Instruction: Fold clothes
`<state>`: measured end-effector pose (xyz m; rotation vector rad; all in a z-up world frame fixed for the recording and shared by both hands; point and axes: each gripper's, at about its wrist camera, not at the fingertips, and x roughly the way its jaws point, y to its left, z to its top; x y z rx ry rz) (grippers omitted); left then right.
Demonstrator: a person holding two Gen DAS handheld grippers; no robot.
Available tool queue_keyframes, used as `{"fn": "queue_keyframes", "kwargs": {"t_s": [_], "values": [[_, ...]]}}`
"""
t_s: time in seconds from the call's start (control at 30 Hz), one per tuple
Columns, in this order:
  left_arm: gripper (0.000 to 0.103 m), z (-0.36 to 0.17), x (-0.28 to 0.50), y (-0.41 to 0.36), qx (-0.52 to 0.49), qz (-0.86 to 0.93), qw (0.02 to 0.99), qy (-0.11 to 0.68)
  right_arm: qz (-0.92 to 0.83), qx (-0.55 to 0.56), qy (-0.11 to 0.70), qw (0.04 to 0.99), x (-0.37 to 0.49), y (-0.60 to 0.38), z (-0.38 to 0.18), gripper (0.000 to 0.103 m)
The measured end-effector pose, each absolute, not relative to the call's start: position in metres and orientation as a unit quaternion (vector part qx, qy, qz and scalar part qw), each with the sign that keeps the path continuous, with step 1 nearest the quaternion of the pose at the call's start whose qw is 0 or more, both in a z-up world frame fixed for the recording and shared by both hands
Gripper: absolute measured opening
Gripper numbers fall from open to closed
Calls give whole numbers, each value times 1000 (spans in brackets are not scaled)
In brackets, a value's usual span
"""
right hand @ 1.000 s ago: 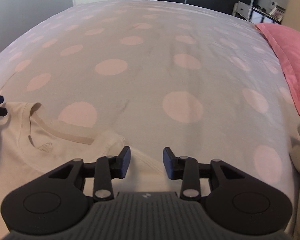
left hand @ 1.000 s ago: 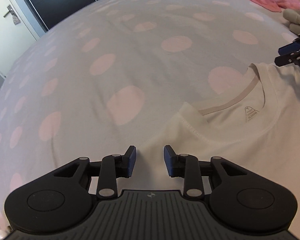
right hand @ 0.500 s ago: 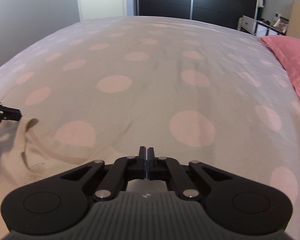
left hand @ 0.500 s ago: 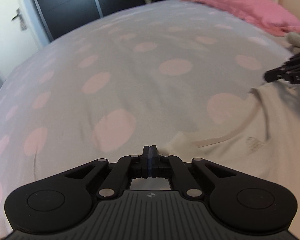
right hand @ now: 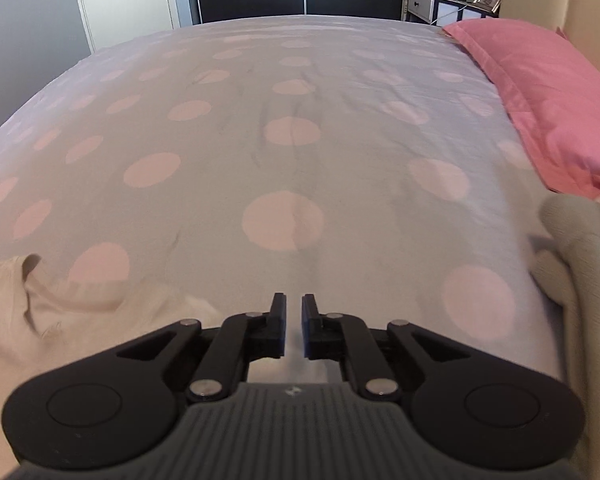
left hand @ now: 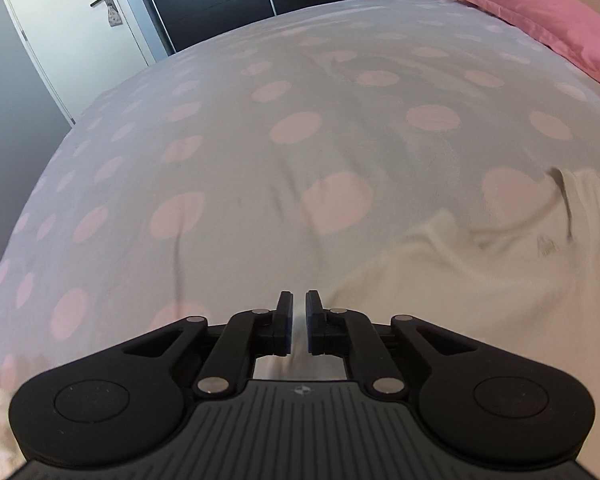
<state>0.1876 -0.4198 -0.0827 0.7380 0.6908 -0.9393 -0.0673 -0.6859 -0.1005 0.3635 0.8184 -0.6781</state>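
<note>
Here, the left gripper point(left hand: 296, 322) shows only a narrow slit between its jaws, cloth blurred behind; the right gripper point(right hand: 294, 326) likewise. Whether either pinches fabric, I cannot tell. The cream T-shirt point(left hand: 480, 280) spreads toward three o'clock from the left gripper, nine o'clock from the right, collar point(right hand: 32, 280) rumpled, on the spotted bedspread point(left hand: 260, 160).

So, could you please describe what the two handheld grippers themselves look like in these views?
The left gripper and right gripper look alike: matte black linkage arms with silver pivot pins, two round black discs at the sides, and a dark grey ribbed body carrying a small pale emblem. Each finger is flat and black with a dark blue inner pad. No cables or sleeves show.
</note>
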Motion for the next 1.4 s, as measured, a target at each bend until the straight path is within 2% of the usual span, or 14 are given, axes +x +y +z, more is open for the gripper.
{"fn": "queue_keyframes", "kwargs": {"t_s": [0.03, 0.1, 0.2, 0.3, 0.5, 0.63, 0.73, 0.77, 0.87, 0.97, 1.0, 1.4], "values": [[7, -78, 184, -410, 344, -432, 769, 322, -317, 173, 392, 846, -78, -678, -96, 16], [7, -70, 175, -392, 353, -428, 764, 330, -305, 174, 402, 845, -99, -659, -88, 28], [9, -59, 160, -365, 375, -418, 756, 337, -276, 165, 428, 845, -125, -625, -80, 35], [15, -48, 147, -339, 383, -409, 754, 343, -243, 143, 457, 844, -147, -590, -82, 45], [16, -34, 136, -291, 356, -387, 768, 365, -240, 104, 488, 833, -163, -556, -102, 48], [16, -31, 135, -275, 331, -379, 780, 373, -271, 89, 486, 826, -157, -560, -115, 45], [16, -28, 137, -270, 323, -367, 788, 375, -271, 89, 508, 813, -150, -565, -124, 34], [16, -27, 138, -268, 320, -364, 790, 376, -276, 85, 511, 810, -148, -566, -126, 22], [16, -26, 142, -265, 313, -360, 793, 378, -288, 120, 501, 807, -148, -574, -119, 14], [16, -30, 144, -266, 315, -355, 793, 382, -291, 146, 490, 808, -152, -580, -111, 11], [16, -32, 145, -267, 317, -354, 792, 384, -294, 144, 488, 809, -153, -580, -108, 7], [16, -41, 143, -284, 307, -382, 789, 371, -405, 163, 437, 786, -192, -653, -86, 5]]}}
